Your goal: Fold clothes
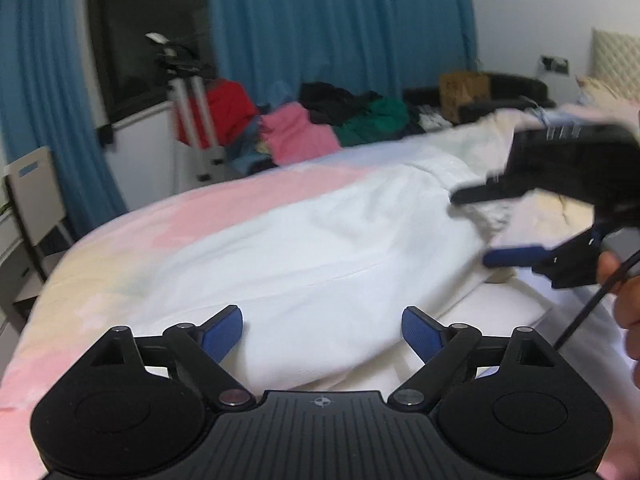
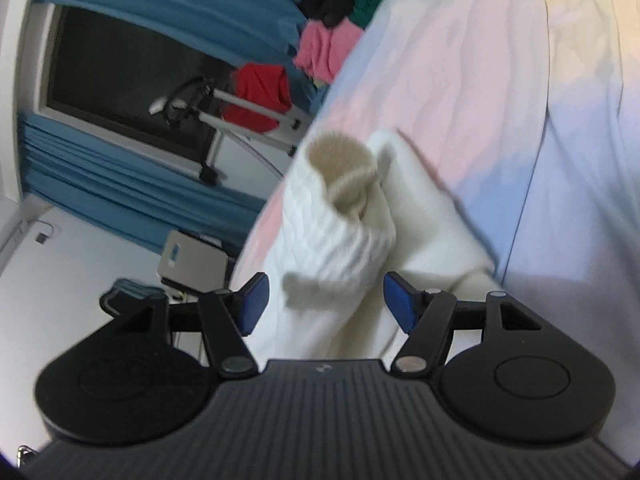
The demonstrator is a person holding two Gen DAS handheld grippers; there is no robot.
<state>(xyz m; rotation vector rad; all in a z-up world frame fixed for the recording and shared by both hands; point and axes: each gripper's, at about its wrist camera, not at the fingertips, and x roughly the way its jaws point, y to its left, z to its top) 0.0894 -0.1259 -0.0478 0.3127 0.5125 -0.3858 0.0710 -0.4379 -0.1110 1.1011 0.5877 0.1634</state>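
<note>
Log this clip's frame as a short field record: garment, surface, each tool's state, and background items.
garment: white sweater with ribbed collar, spread on the bed, not yet folded
surface: bed sheet, pink and pastel
left tool: open, over the sweater's near edge, holding nothing
right tool: open, pointing at the collar, holding nothing
background: clothes pile, blue curtains
</note>
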